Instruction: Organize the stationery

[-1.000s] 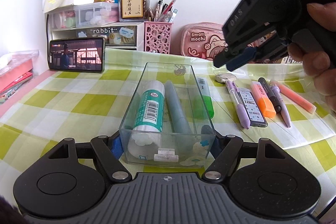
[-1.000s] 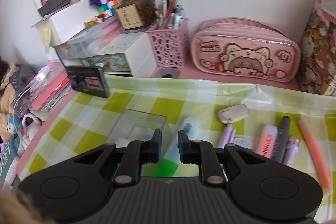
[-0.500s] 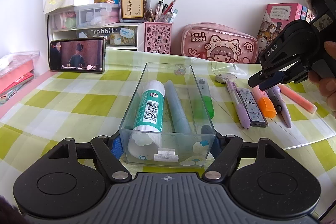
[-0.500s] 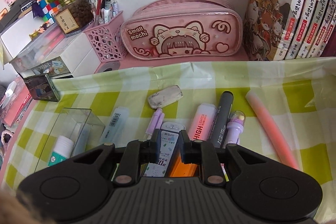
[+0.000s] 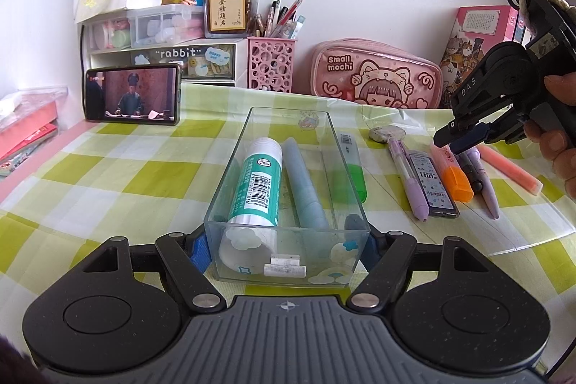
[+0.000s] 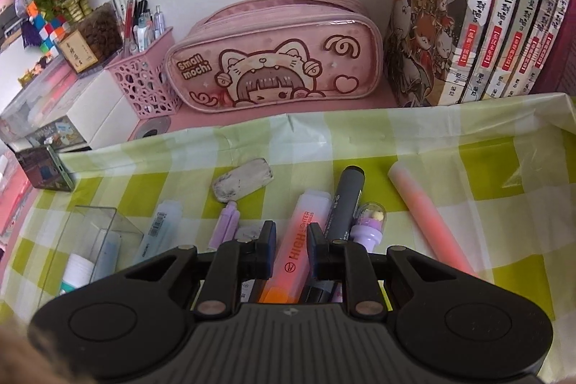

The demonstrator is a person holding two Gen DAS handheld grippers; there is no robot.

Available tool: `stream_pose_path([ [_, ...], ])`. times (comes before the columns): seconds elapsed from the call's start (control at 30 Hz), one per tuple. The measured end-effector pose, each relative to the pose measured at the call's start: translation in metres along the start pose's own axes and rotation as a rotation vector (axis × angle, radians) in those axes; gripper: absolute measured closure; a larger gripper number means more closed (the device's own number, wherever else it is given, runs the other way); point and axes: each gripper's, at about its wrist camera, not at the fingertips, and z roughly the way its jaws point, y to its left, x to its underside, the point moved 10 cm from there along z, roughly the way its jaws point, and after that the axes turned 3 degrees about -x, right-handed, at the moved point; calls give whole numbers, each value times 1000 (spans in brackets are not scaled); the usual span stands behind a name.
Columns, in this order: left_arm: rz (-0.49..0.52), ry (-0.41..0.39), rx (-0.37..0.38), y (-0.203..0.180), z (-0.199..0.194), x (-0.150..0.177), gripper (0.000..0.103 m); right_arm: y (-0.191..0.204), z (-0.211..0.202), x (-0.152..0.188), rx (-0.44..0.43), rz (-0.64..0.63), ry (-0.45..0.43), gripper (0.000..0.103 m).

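A: Two tongs in play. Lower-centre of the left-wrist frame, the left gripper (image 5: pixel 287 245) is clamped on the near end of the clear box (image 5: pixel 230 175), glue stick (image 5: pixel 256 184) & grey marker (image 5: pixel 304 186) inside.

B: And frame right?

A: Right gripper (image 6: pixel 291 249), jaws nearly closed, nothing held, hovers over the orange highlighter (image 6: pixel 297 247). Can't tell if pads touch it.

B: Risk?

A: Pens lie packed. Descending this narrow, imo a tip lands on the highlighter or nudges the black marker (image 6: pixel 343 200) & lead case (image 5: pixel 433 182). Needs opening first.
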Motion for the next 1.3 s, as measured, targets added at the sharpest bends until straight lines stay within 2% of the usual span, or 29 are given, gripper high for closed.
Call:
stream_pose_path([
  [0.2, 0, 0, 1, 0, 0, 0, 29, 31, 4, 7, -36, -102, 6, 86],
  [0.43, 1, -1, -1, 0, 0, 0, 29, 14, 3, 3, -7, -46, 4, 86],
  [0.5, 1, -1, -1, 0, 1, 0, 29, 13, 3, 3, -29, -28, 11, 86],
  [0.63, 1, 0, -1, 0, 1, 0, 29, 37, 7, 9, -86, -62, 27, 86],
  [1.1, 1, -1, -1, 0, 1, 0, 29, 38, 15, 12, -47, -105, 66, 86],
  [1.2, 1, -1, -1, 0, 1, 0, 29, 24, 3, 4, -31, -69, 26, 86],
  [1.3, 2, -2, -2, -1, 1, 1, 29, 3, 1, 2, 16, -40, 42, 86],
])
